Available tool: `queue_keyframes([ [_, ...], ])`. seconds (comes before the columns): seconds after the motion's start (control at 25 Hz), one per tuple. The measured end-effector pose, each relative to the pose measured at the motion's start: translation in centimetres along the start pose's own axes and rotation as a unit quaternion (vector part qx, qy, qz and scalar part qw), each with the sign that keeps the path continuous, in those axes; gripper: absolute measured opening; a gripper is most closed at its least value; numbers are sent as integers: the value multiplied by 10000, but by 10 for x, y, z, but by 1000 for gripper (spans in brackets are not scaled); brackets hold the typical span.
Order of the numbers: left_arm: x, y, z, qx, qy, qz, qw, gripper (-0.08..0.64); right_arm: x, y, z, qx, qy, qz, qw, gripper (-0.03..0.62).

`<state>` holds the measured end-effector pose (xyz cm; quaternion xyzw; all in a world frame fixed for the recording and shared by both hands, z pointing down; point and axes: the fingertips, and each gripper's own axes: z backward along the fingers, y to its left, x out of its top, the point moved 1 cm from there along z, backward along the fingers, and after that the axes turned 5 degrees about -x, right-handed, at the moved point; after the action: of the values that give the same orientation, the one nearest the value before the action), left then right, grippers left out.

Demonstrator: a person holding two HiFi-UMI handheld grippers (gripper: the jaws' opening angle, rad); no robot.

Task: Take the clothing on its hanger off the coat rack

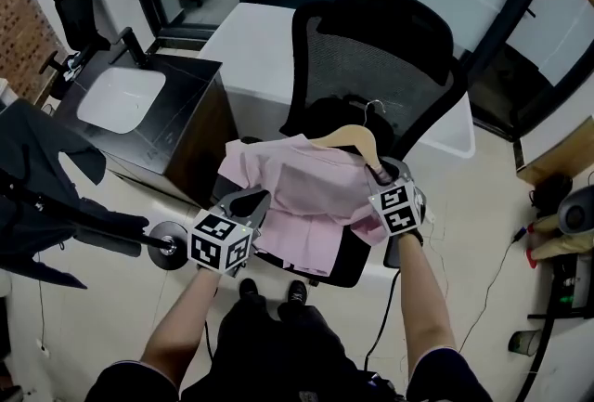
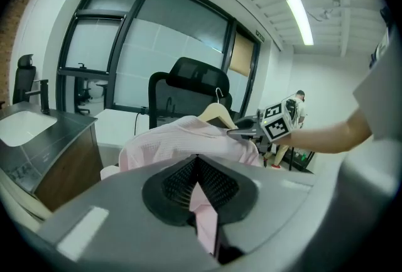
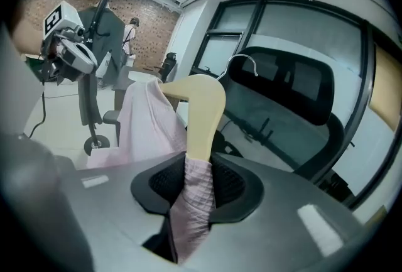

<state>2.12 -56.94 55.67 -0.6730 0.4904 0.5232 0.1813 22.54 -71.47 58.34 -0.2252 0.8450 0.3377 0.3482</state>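
I am clamping my right gripper (image 3: pixel 198 179) on one arm of the wooden hanger (image 3: pixel 202 107), pinching pink shirt (image 3: pixel 147 123) fabric against the wood, so its jaws are standing partly apart. My left gripper (image 2: pixel 198 184) is biting a fold of the same shirt, jaws almost together. Between both grippers the shirt is spreading over the seat of the black office chair (image 1: pixel 371 38), its hanger hook pointing toward the chair's mesh back.
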Motion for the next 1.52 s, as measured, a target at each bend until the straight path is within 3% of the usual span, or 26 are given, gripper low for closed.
queue_keyframes([
  [0.48, -40, -10, -5, 72, 168, 400, 9990, 12, -80, 71, -72, 769, 965, -493, 9911, 107],
  [0.72, -52, -9, -1, 173, 247, 505, 9983, 12, -102, 79, -80, 825, 1124, -814, 9869, 111],
  [0.92, -55, -11, -5, 155, 266, 528, 9981, 12, -105, 70, -75, 700, 1108, -927, 9870, 167],
  [1.12, -46, -21, -17, 8, 211, 451, 9988, 12, -99, 50, -56, 464, 814, -1026, 9903, 118],
  [1.32, -35, -32, -27, -150, 131, 347, 9992, 12, -54, 36, -30, 274, 129, -988, 9946, 36],
  [1.52, -13, -38, -32, -237, -74, 185, 9995, 12, 4, 18, 3, 329, -726, -1592, 9840, 2],
])
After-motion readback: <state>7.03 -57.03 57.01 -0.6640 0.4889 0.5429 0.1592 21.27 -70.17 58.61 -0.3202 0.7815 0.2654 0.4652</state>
